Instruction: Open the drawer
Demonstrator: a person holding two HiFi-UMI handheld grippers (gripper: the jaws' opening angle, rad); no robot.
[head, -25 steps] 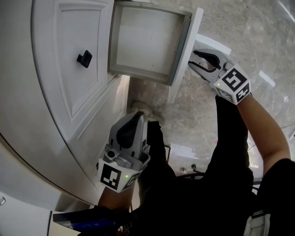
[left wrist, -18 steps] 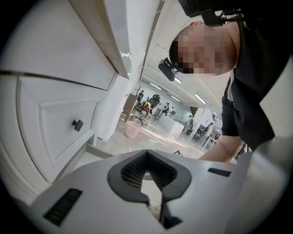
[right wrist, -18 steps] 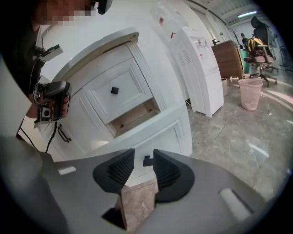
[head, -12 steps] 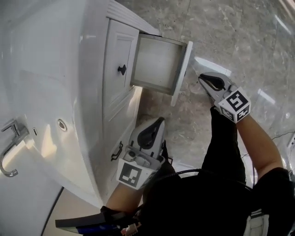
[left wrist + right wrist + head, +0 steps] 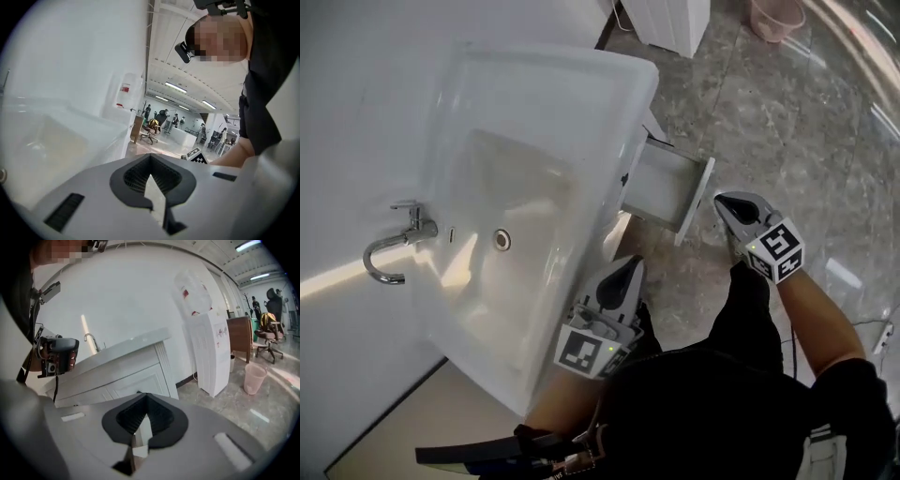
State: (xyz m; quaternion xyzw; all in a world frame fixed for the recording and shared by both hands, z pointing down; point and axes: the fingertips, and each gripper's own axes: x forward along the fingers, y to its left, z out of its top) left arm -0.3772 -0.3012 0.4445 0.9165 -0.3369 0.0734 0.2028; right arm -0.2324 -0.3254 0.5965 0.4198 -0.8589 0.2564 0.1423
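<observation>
Closest of all is the person's dark sleeve (image 5: 750, 328), which goes out to the right gripper (image 5: 724, 200). The left gripper (image 5: 631, 267) is a bit lower in the head view, with its marker cube (image 5: 584, 352) next to the person's body. The left gripper is closed tight with nothing in it. The right gripper's jaws have just been closing, and now they are closed tight too, with nothing between them. Both grippers point away from the person, out over the floor (image 5: 787, 122) and the front edge of the sink (image 5: 581, 103). The drawer (image 5: 667, 186) is open. It sticks out from under the sink, and in the head view it sits between the two grippers. Its white front (image 5: 697, 204) shows just to the left of the right gripper's tip, but the gripper is not holding it. The sink is big and white, with a round drain hole (image 5: 502, 240) in the bottom and a shiny tap (image 5: 394, 248) on the far side by the wall. Farther off across the grey stone floor stand a tall white water cooler (image 5: 211, 357) and a small pink bucket (image 5: 776, 17) near it.
</observation>
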